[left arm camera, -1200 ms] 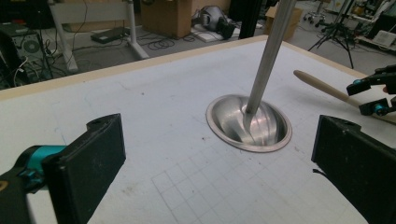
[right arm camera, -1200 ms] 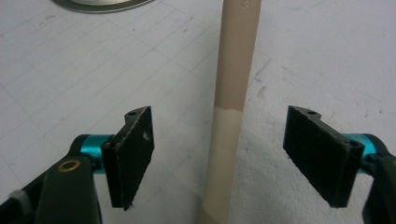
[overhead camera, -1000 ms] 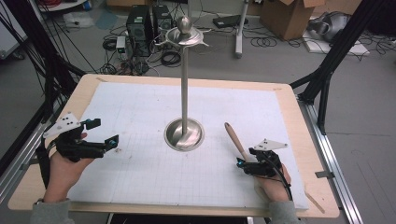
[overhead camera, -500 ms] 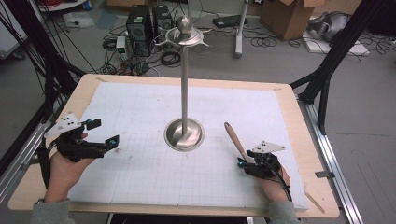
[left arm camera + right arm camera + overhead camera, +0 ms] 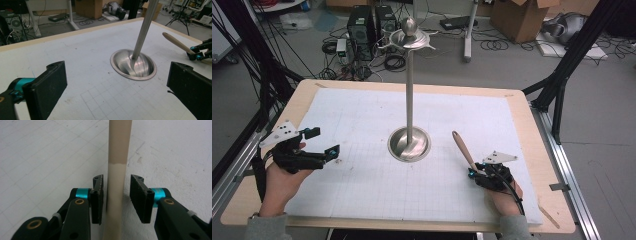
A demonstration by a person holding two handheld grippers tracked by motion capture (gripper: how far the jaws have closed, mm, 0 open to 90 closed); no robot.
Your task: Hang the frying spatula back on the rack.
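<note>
Counting what lies on the bench: one wooden stick, one metal stand, two hand-held grippers.
Bench (image 5: 532, 150): one pale wooden top covered by one white gridded sheet (image 5: 362, 125).
Wooden stick (image 5: 463, 151): one, lying flat on the sheet right of the stand's base, rounded end pointing away from the person, near end running in between the right gripper's fingers.
Stick up close (image 5: 117, 170): darker tan on the far part, lighter on the near part, straight down the middle of the right gripper view.
Right gripper (image 5: 478, 172): one, low on the sheet at the stick's near end, held by the person's right hand (image 5: 504, 197).
Right fingers (image 5: 97, 197): two, have just been closing on the stick; a thin gap shows on each side, so the pads flank it and do not yet press.
Left gripper (image 5: 323, 142): one, at the left of the sheet, well apart from the stick, held in the left hand (image 5: 279, 182).
Left fingers (image 5: 47, 87): two, spread wide, with nothing between them.
Metal stand (image 5: 410, 100): one, upright at the middle of the sheet, one slim pole rising from one round dished base (image 5: 133, 65) to a knobbed top.
</note>
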